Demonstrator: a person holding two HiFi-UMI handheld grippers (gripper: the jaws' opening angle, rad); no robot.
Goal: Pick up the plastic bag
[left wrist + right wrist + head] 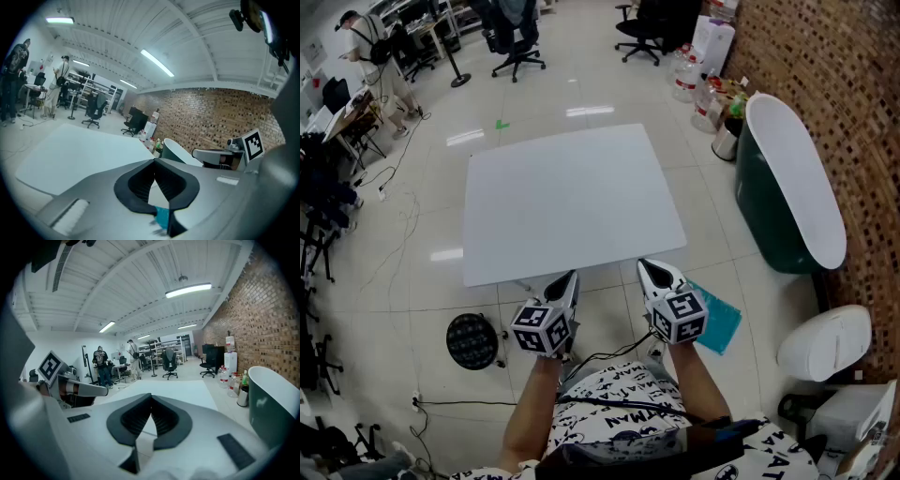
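Observation:
A teal plastic bag (pixel 721 322) lies flat on the floor, right of the table's near right corner and beside my right forearm. A sliver of the bag (pixel 162 217) shows below the jaws in the left gripper view. Both grippers hover side by side just off the front edge of the white table (pixel 572 202). My left gripper (pixel 569 278) is shut with nothing between its jaws (pixel 154 162). My right gripper (pixel 649 270) is likewise shut and empty (pixel 151 397). The bag is out of sight in the right gripper view.
A dark green tub with a white rim (pixel 792 178) stands right of the table by the brick wall. Water bottles (pixel 689 75) and a metal bin (pixel 727 141) sit behind it. A black round stool (pixel 472 340) is at my left, a white seat (pixel 825 342) at my right.

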